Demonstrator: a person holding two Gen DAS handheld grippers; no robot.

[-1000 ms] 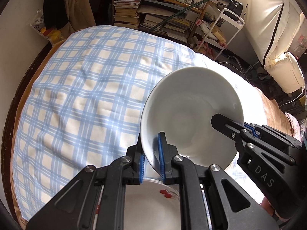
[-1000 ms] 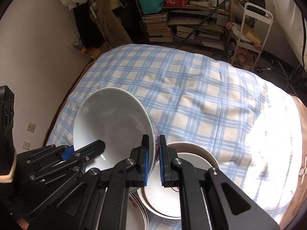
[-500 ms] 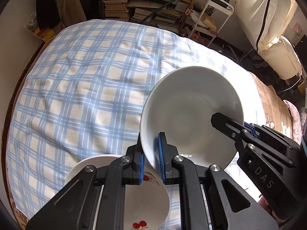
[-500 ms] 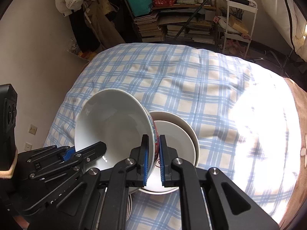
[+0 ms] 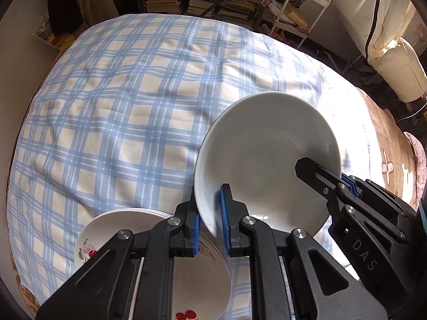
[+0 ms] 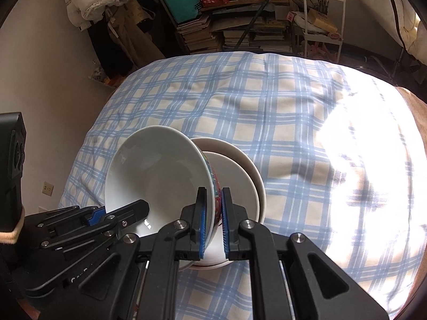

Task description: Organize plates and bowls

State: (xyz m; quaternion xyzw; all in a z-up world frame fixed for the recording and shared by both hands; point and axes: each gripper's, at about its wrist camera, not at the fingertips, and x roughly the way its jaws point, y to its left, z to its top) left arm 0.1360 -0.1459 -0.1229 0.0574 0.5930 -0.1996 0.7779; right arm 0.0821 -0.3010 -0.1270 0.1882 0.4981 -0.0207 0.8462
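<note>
Left wrist view. Left gripper (image 5: 209,225): black frame, blue pads, pinching the near rim of a white glazed ceramic bowl (image 5: 267,165); bowl tilted, held above a blue-and-cream checked cloth (image 5: 120,112). Right gripper (image 5: 344,180): enters from the right, one finger inside the bowl, clamped on the opposite rim. Stack of white plates with red cherry print (image 5: 186,280): lying on the cloth, below and left of the bowl.

Right wrist view. Right gripper (image 6: 213,221): blue pads pressed on the bowl (image 6: 157,170) wall; outer side shows a coloured pattern. Left gripper (image 6: 117,213): lower left, gripping the far rim. Nested plain white bowls (image 6: 240,178): resting on the cloth (image 6: 280,112), directly behind and beneath the held bowl; contact cannot be told. Bookshelf with stacked books (image 6: 234,26): background.
</note>
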